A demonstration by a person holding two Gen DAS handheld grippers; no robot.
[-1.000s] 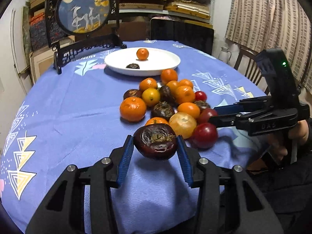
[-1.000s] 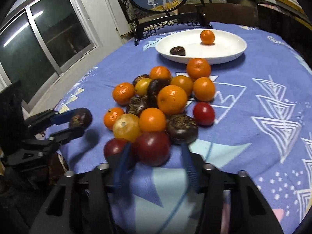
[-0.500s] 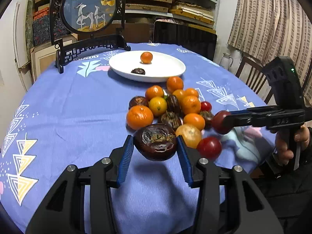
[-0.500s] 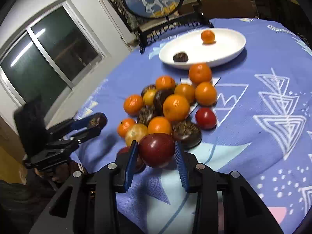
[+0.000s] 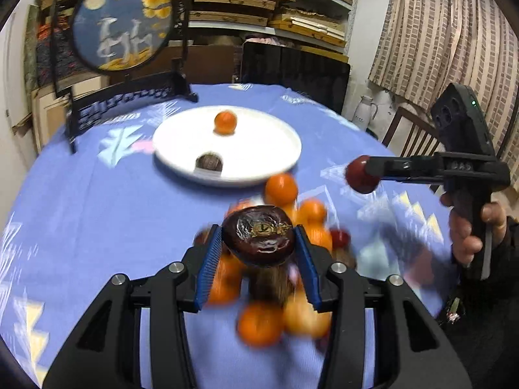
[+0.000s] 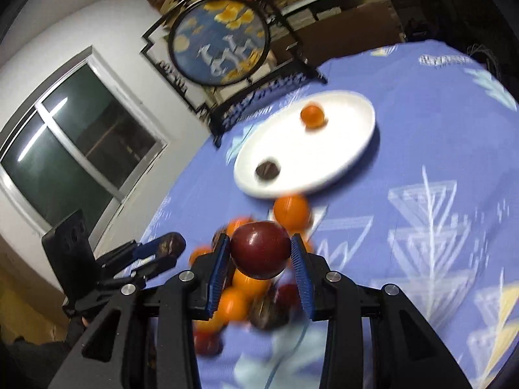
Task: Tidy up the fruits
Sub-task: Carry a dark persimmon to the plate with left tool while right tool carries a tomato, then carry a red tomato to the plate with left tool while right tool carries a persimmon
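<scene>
My left gripper (image 5: 258, 256) is shut on a dark wrinkled brown fruit (image 5: 258, 239) and holds it in the air above the fruit pile (image 5: 279, 291). My right gripper (image 6: 259, 261) is shut on a dark red fruit (image 6: 259, 249), also lifted above the pile (image 6: 240, 298). The white plate (image 5: 266, 162) lies farther back and holds one orange (image 5: 225, 122) and one dark fruit (image 5: 209, 163). The right gripper with its red fruit (image 5: 359, 175) shows at the right of the left wrist view. The left gripper (image 6: 162, 251) shows at the left of the right wrist view.
A round blue-clothed table (image 5: 81, 201) carries everything. A round framed screen on a black stand (image 5: 123, 26) stands behind the plate. Shelves, a dark chair back (image 5: 292, 71), a curtain and a wooden chair (image 5: 412, 136) lie beyond the table. A window (image 6: 65, 136) is at the left.
Both grippers have risen and moved forward toward the plate with their fruits. The right gripper closed on the dark red fruit and lifted it off the pile.
</scene>
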